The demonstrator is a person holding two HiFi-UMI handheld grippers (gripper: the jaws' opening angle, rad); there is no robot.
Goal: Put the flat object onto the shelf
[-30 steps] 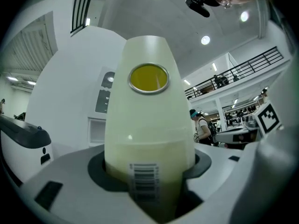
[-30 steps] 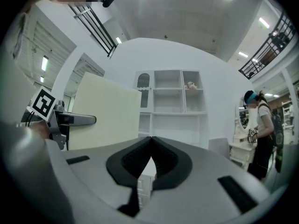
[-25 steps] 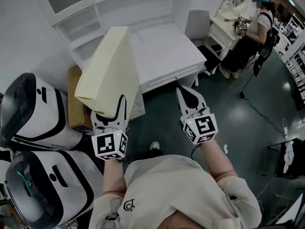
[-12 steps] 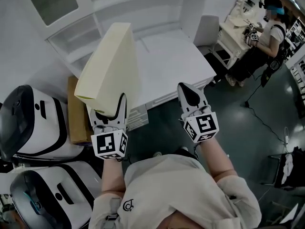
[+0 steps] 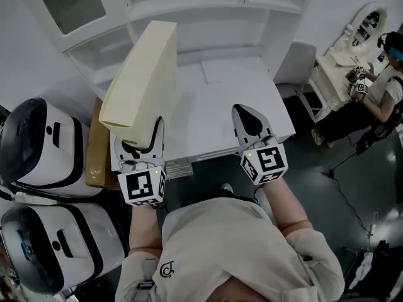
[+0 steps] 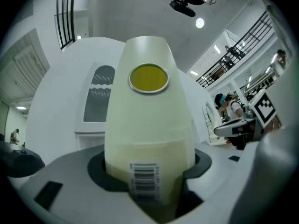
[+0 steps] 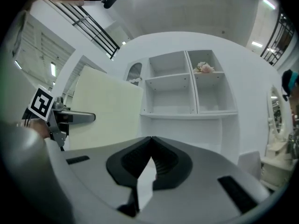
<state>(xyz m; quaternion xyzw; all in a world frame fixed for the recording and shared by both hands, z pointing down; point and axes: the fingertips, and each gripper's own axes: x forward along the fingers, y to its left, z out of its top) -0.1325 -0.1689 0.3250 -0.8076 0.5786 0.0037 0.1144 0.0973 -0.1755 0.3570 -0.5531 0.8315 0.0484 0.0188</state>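
The flat object (image 5: 141,74) is a thin cream box, held upright and tilted away from me over the left end of the white desk (image 5: 233,99). My left gripper (image 5: 137,131) is shut on its near end, where the left gripper view shows a barcode label on the box (image 6: 149,125) between the jaws. My right gripper (image 5: 250,119) is shut and empty, its tips over the desk's front edge. In the right gripper view the closed jaws (image 7: 150,141) point at the white shelf unit (image 7: 187,92), with the box (image 7: 105,108) to their left.
The shelf unit (image 5: 208,5) stands at the back of the desk, its compartments mostly bare. Two white pod-like machines (image 5: 44,150) and a cardboard box (image 5: 97,156) crowd the left. A chair (image 5: 296,61) and another person (image 5: 384,99) are at the right.
Both grippers have moved forward towards the desk and now reach over its front edge. The left gripper still holds the box; the right stays shut.
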